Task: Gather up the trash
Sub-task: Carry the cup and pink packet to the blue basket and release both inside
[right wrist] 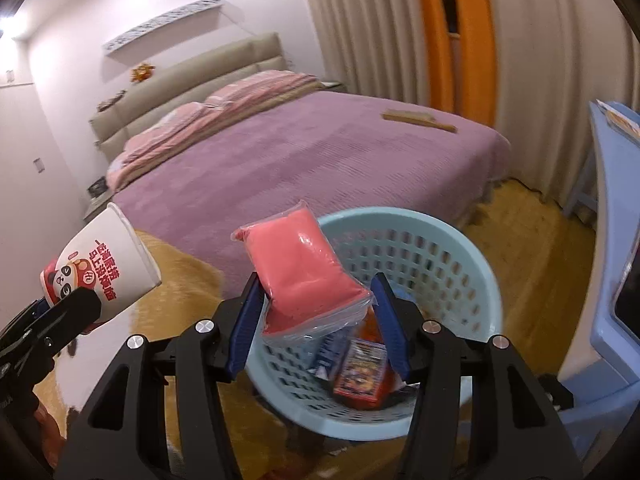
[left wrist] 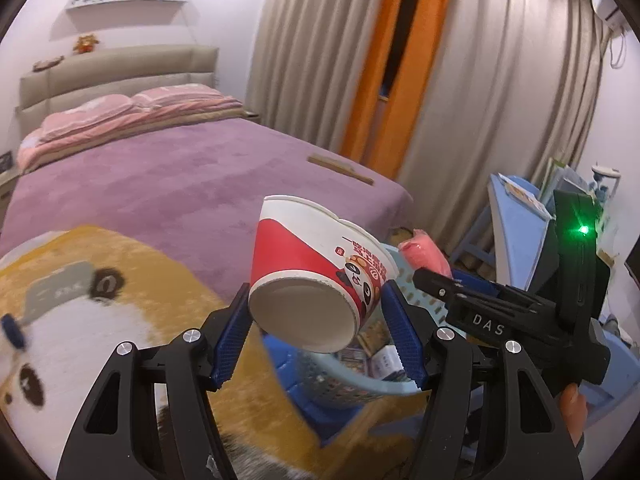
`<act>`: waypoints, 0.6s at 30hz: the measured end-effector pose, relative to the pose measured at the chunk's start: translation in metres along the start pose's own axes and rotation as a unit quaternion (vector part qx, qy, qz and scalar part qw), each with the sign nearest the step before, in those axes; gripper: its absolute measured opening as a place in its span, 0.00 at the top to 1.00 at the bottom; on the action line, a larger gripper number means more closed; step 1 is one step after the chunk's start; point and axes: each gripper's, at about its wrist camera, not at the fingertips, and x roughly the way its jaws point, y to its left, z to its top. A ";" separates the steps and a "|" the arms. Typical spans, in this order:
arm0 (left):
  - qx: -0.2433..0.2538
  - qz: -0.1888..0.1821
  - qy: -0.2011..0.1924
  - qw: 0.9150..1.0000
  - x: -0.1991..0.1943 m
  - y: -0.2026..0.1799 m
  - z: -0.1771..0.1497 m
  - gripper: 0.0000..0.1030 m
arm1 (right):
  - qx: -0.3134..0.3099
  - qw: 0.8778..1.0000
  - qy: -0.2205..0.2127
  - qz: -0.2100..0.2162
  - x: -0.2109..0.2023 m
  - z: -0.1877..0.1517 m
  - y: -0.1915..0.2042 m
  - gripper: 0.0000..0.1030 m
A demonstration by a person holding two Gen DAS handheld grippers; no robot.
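Blue pads of left hand-held gripper [left wrist: 320, 330] clamped on a red-and-white paper cup [left wrist: 316, 276], cup tilted w/ its base toward the lens and rim pointing away toward the bed [left wrist: 168, 184]. Pads partly apart, cup wedged between them, gripped near the base. Panda print and red lettering showing on cup side. Same cup seen from right wrist cam at far left [right wrist: 100, 264], held up off the floor, left of the basket and apart from it.

Right hand-held gripper [right wrist: 316, 320] closed partway on a pink plastic-wrapped packet [right wrist: 304, 268]; packet sticking up and forward from between the pads, lower end pinched. Sits directly over near rim of light-blue perforated laundry basket [right wrist: 440, 248], above it, not inside. From left cam, packet [left wrist: 424, 256] peeking out just right of the cup, w/ right hand-held gripper's black body [left wrist: 500, 312] below it.

Inside basket: red printed box [right wrist: 360, 372] and a blue-white carton [right wrist: 332, 352], lying on the bottom. Basket standing on wooden floor near foot of bed, on edge of a yellow panda rug [left wrist: 100, 320].

Purple bedspread, pink pillows [left wrist: 120, 108] at headboard, a wooden comb-like item [right wrist: 420, 120] on far corner of bed. Beige curtains [left wrist: 312, 40] w/ orange panel behind. Blue kids' furniture [right wrist: 612, 240] at right.
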 end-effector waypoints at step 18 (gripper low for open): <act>0.011 -0.025 0.072 0.997 0.090 -0.033 -0.010 0.23 | 0.084 0.994 0.067 -0.030 0.036 -0.012 -0.065 0.41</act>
